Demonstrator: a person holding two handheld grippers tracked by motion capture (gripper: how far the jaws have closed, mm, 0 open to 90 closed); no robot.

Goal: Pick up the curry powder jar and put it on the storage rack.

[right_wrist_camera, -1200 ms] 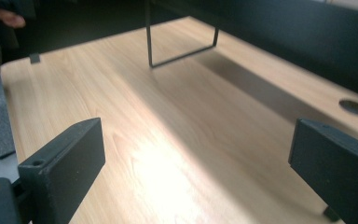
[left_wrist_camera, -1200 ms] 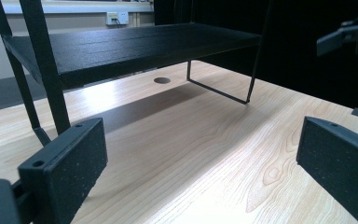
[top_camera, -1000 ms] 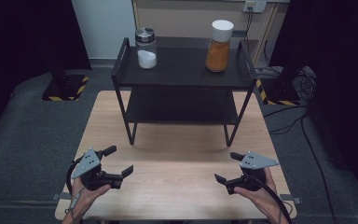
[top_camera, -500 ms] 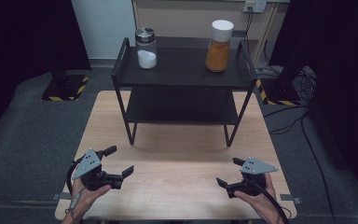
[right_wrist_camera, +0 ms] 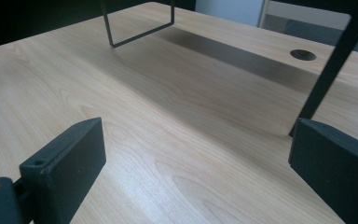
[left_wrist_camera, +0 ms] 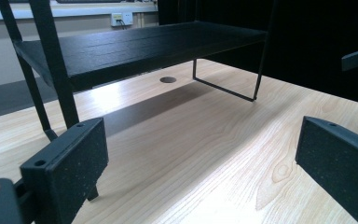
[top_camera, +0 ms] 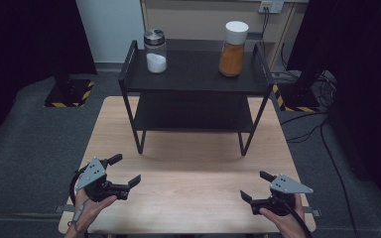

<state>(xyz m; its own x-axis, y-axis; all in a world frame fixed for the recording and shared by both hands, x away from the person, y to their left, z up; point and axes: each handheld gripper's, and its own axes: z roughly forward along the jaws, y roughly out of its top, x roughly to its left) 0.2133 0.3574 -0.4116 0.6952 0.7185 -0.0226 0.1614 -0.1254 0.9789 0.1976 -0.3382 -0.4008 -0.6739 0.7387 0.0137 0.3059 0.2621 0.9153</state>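
1. The left tongs point(top_camera: 125, 170) hover low over the table point(top_camera: 193, 168) near its front left corner, jaws spread wide with nothing between them.
2. A black two-tier rack point(top_camera: 194, 84) stands at the far half of the table, well apart from both tongs.
3. On its top shelf, a glass jar of white powder point(top_camera: 156, 51) stands upright at the left and a white-capped jar of orange powder point(top_camera: 232, 48) at the right.
4. The right tongs point(top_camera: 256, 186) hover near the front right corner, jaws spread and empty.
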